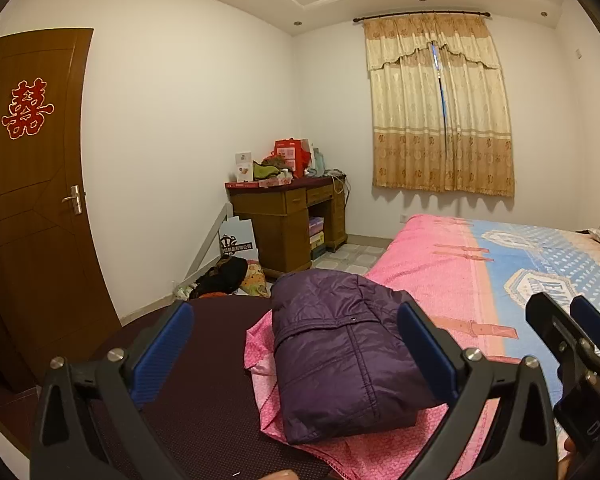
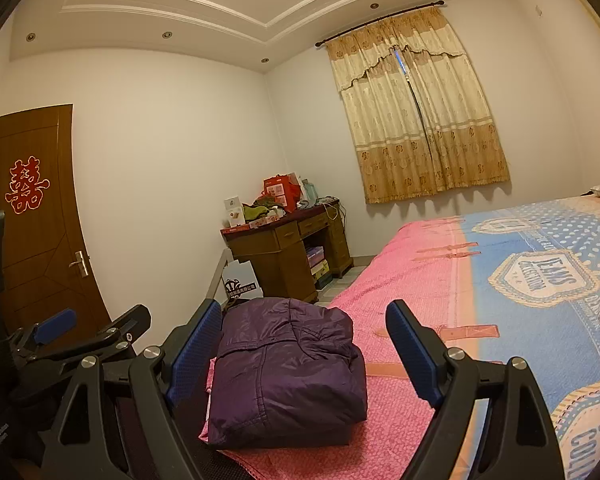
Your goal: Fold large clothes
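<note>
A folded purple padded jacket (image 1: 332, 360) (image 2: 288, 372) lies in a compact bundle on the pink corner of the bedspread (image 1: 432, 280) (image 2: 400, 292). My left gripper (image 1: 296, 340) is open, held just short of the jacket, and its blue pads (image 1: 168, 344) stand wide on either side without touching the jacket. My right gripper (image 2: 304, 344) is open too, its pads (image 2: 412, 352) spread wide in front of the same bundle. Each gripper shows in the other's view: the right gripper (image 1: 562, 314) at the right edge, the left gripper (image 2: 96, 322) at the lower left.
A dark maroon surface (image 1: 204, 360) borders the bedspread on the left. A wooden desk (image 1: 288, 216) piled with boxes and bags stands in the far corner, with bags on the floor (image 1: 228, 276) beside it. A brown door (image 1: 36, 200) is at left, a curtain (image 1: 440, 112) behind.
</note>
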`<state>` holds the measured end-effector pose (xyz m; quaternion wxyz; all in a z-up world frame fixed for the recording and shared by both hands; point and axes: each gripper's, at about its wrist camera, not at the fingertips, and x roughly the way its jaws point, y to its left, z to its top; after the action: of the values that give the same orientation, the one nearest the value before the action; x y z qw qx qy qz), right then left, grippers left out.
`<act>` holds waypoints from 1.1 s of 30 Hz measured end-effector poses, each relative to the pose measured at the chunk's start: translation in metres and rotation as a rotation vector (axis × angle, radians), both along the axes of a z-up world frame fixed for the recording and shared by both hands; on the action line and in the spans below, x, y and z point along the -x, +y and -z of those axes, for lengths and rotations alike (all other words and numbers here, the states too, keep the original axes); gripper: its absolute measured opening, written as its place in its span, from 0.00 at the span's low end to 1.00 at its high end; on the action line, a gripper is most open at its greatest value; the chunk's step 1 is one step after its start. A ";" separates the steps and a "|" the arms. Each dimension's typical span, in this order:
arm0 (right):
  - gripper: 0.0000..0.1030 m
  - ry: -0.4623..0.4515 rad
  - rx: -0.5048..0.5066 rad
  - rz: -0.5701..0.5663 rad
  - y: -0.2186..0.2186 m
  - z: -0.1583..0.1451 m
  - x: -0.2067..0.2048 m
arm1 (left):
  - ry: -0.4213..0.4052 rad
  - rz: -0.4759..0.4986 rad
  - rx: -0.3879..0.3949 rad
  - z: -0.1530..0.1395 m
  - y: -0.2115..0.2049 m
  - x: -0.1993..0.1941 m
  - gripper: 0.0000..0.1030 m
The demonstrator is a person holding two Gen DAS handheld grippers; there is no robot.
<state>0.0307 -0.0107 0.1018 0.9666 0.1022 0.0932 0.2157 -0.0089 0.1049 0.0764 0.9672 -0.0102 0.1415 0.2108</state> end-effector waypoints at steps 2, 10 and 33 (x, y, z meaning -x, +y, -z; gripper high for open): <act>0.82 0.000 0.000 0.000 0.000 0.000 0.000 | 0.001 -0.001 -0.002 0.000 0.000 0.000 1.00; 0.82 0.005 -0.001 0.001 -0.001 0.001 -0.001 | 0.004 0.004 -0.001 0.000 0.003 -0.002 1.00; 0.82 0.034 -0.003 0.015 0.001 0.006 -0.004 | 0.068 -0.030 -0.008 0.014 0.028 -0.018 1.00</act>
<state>0.0346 -0.0093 0.0957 0.9663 0.1082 0.1085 0.2067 0.0086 0.1325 0.0627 0.9586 -0.0011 0.1730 0.2260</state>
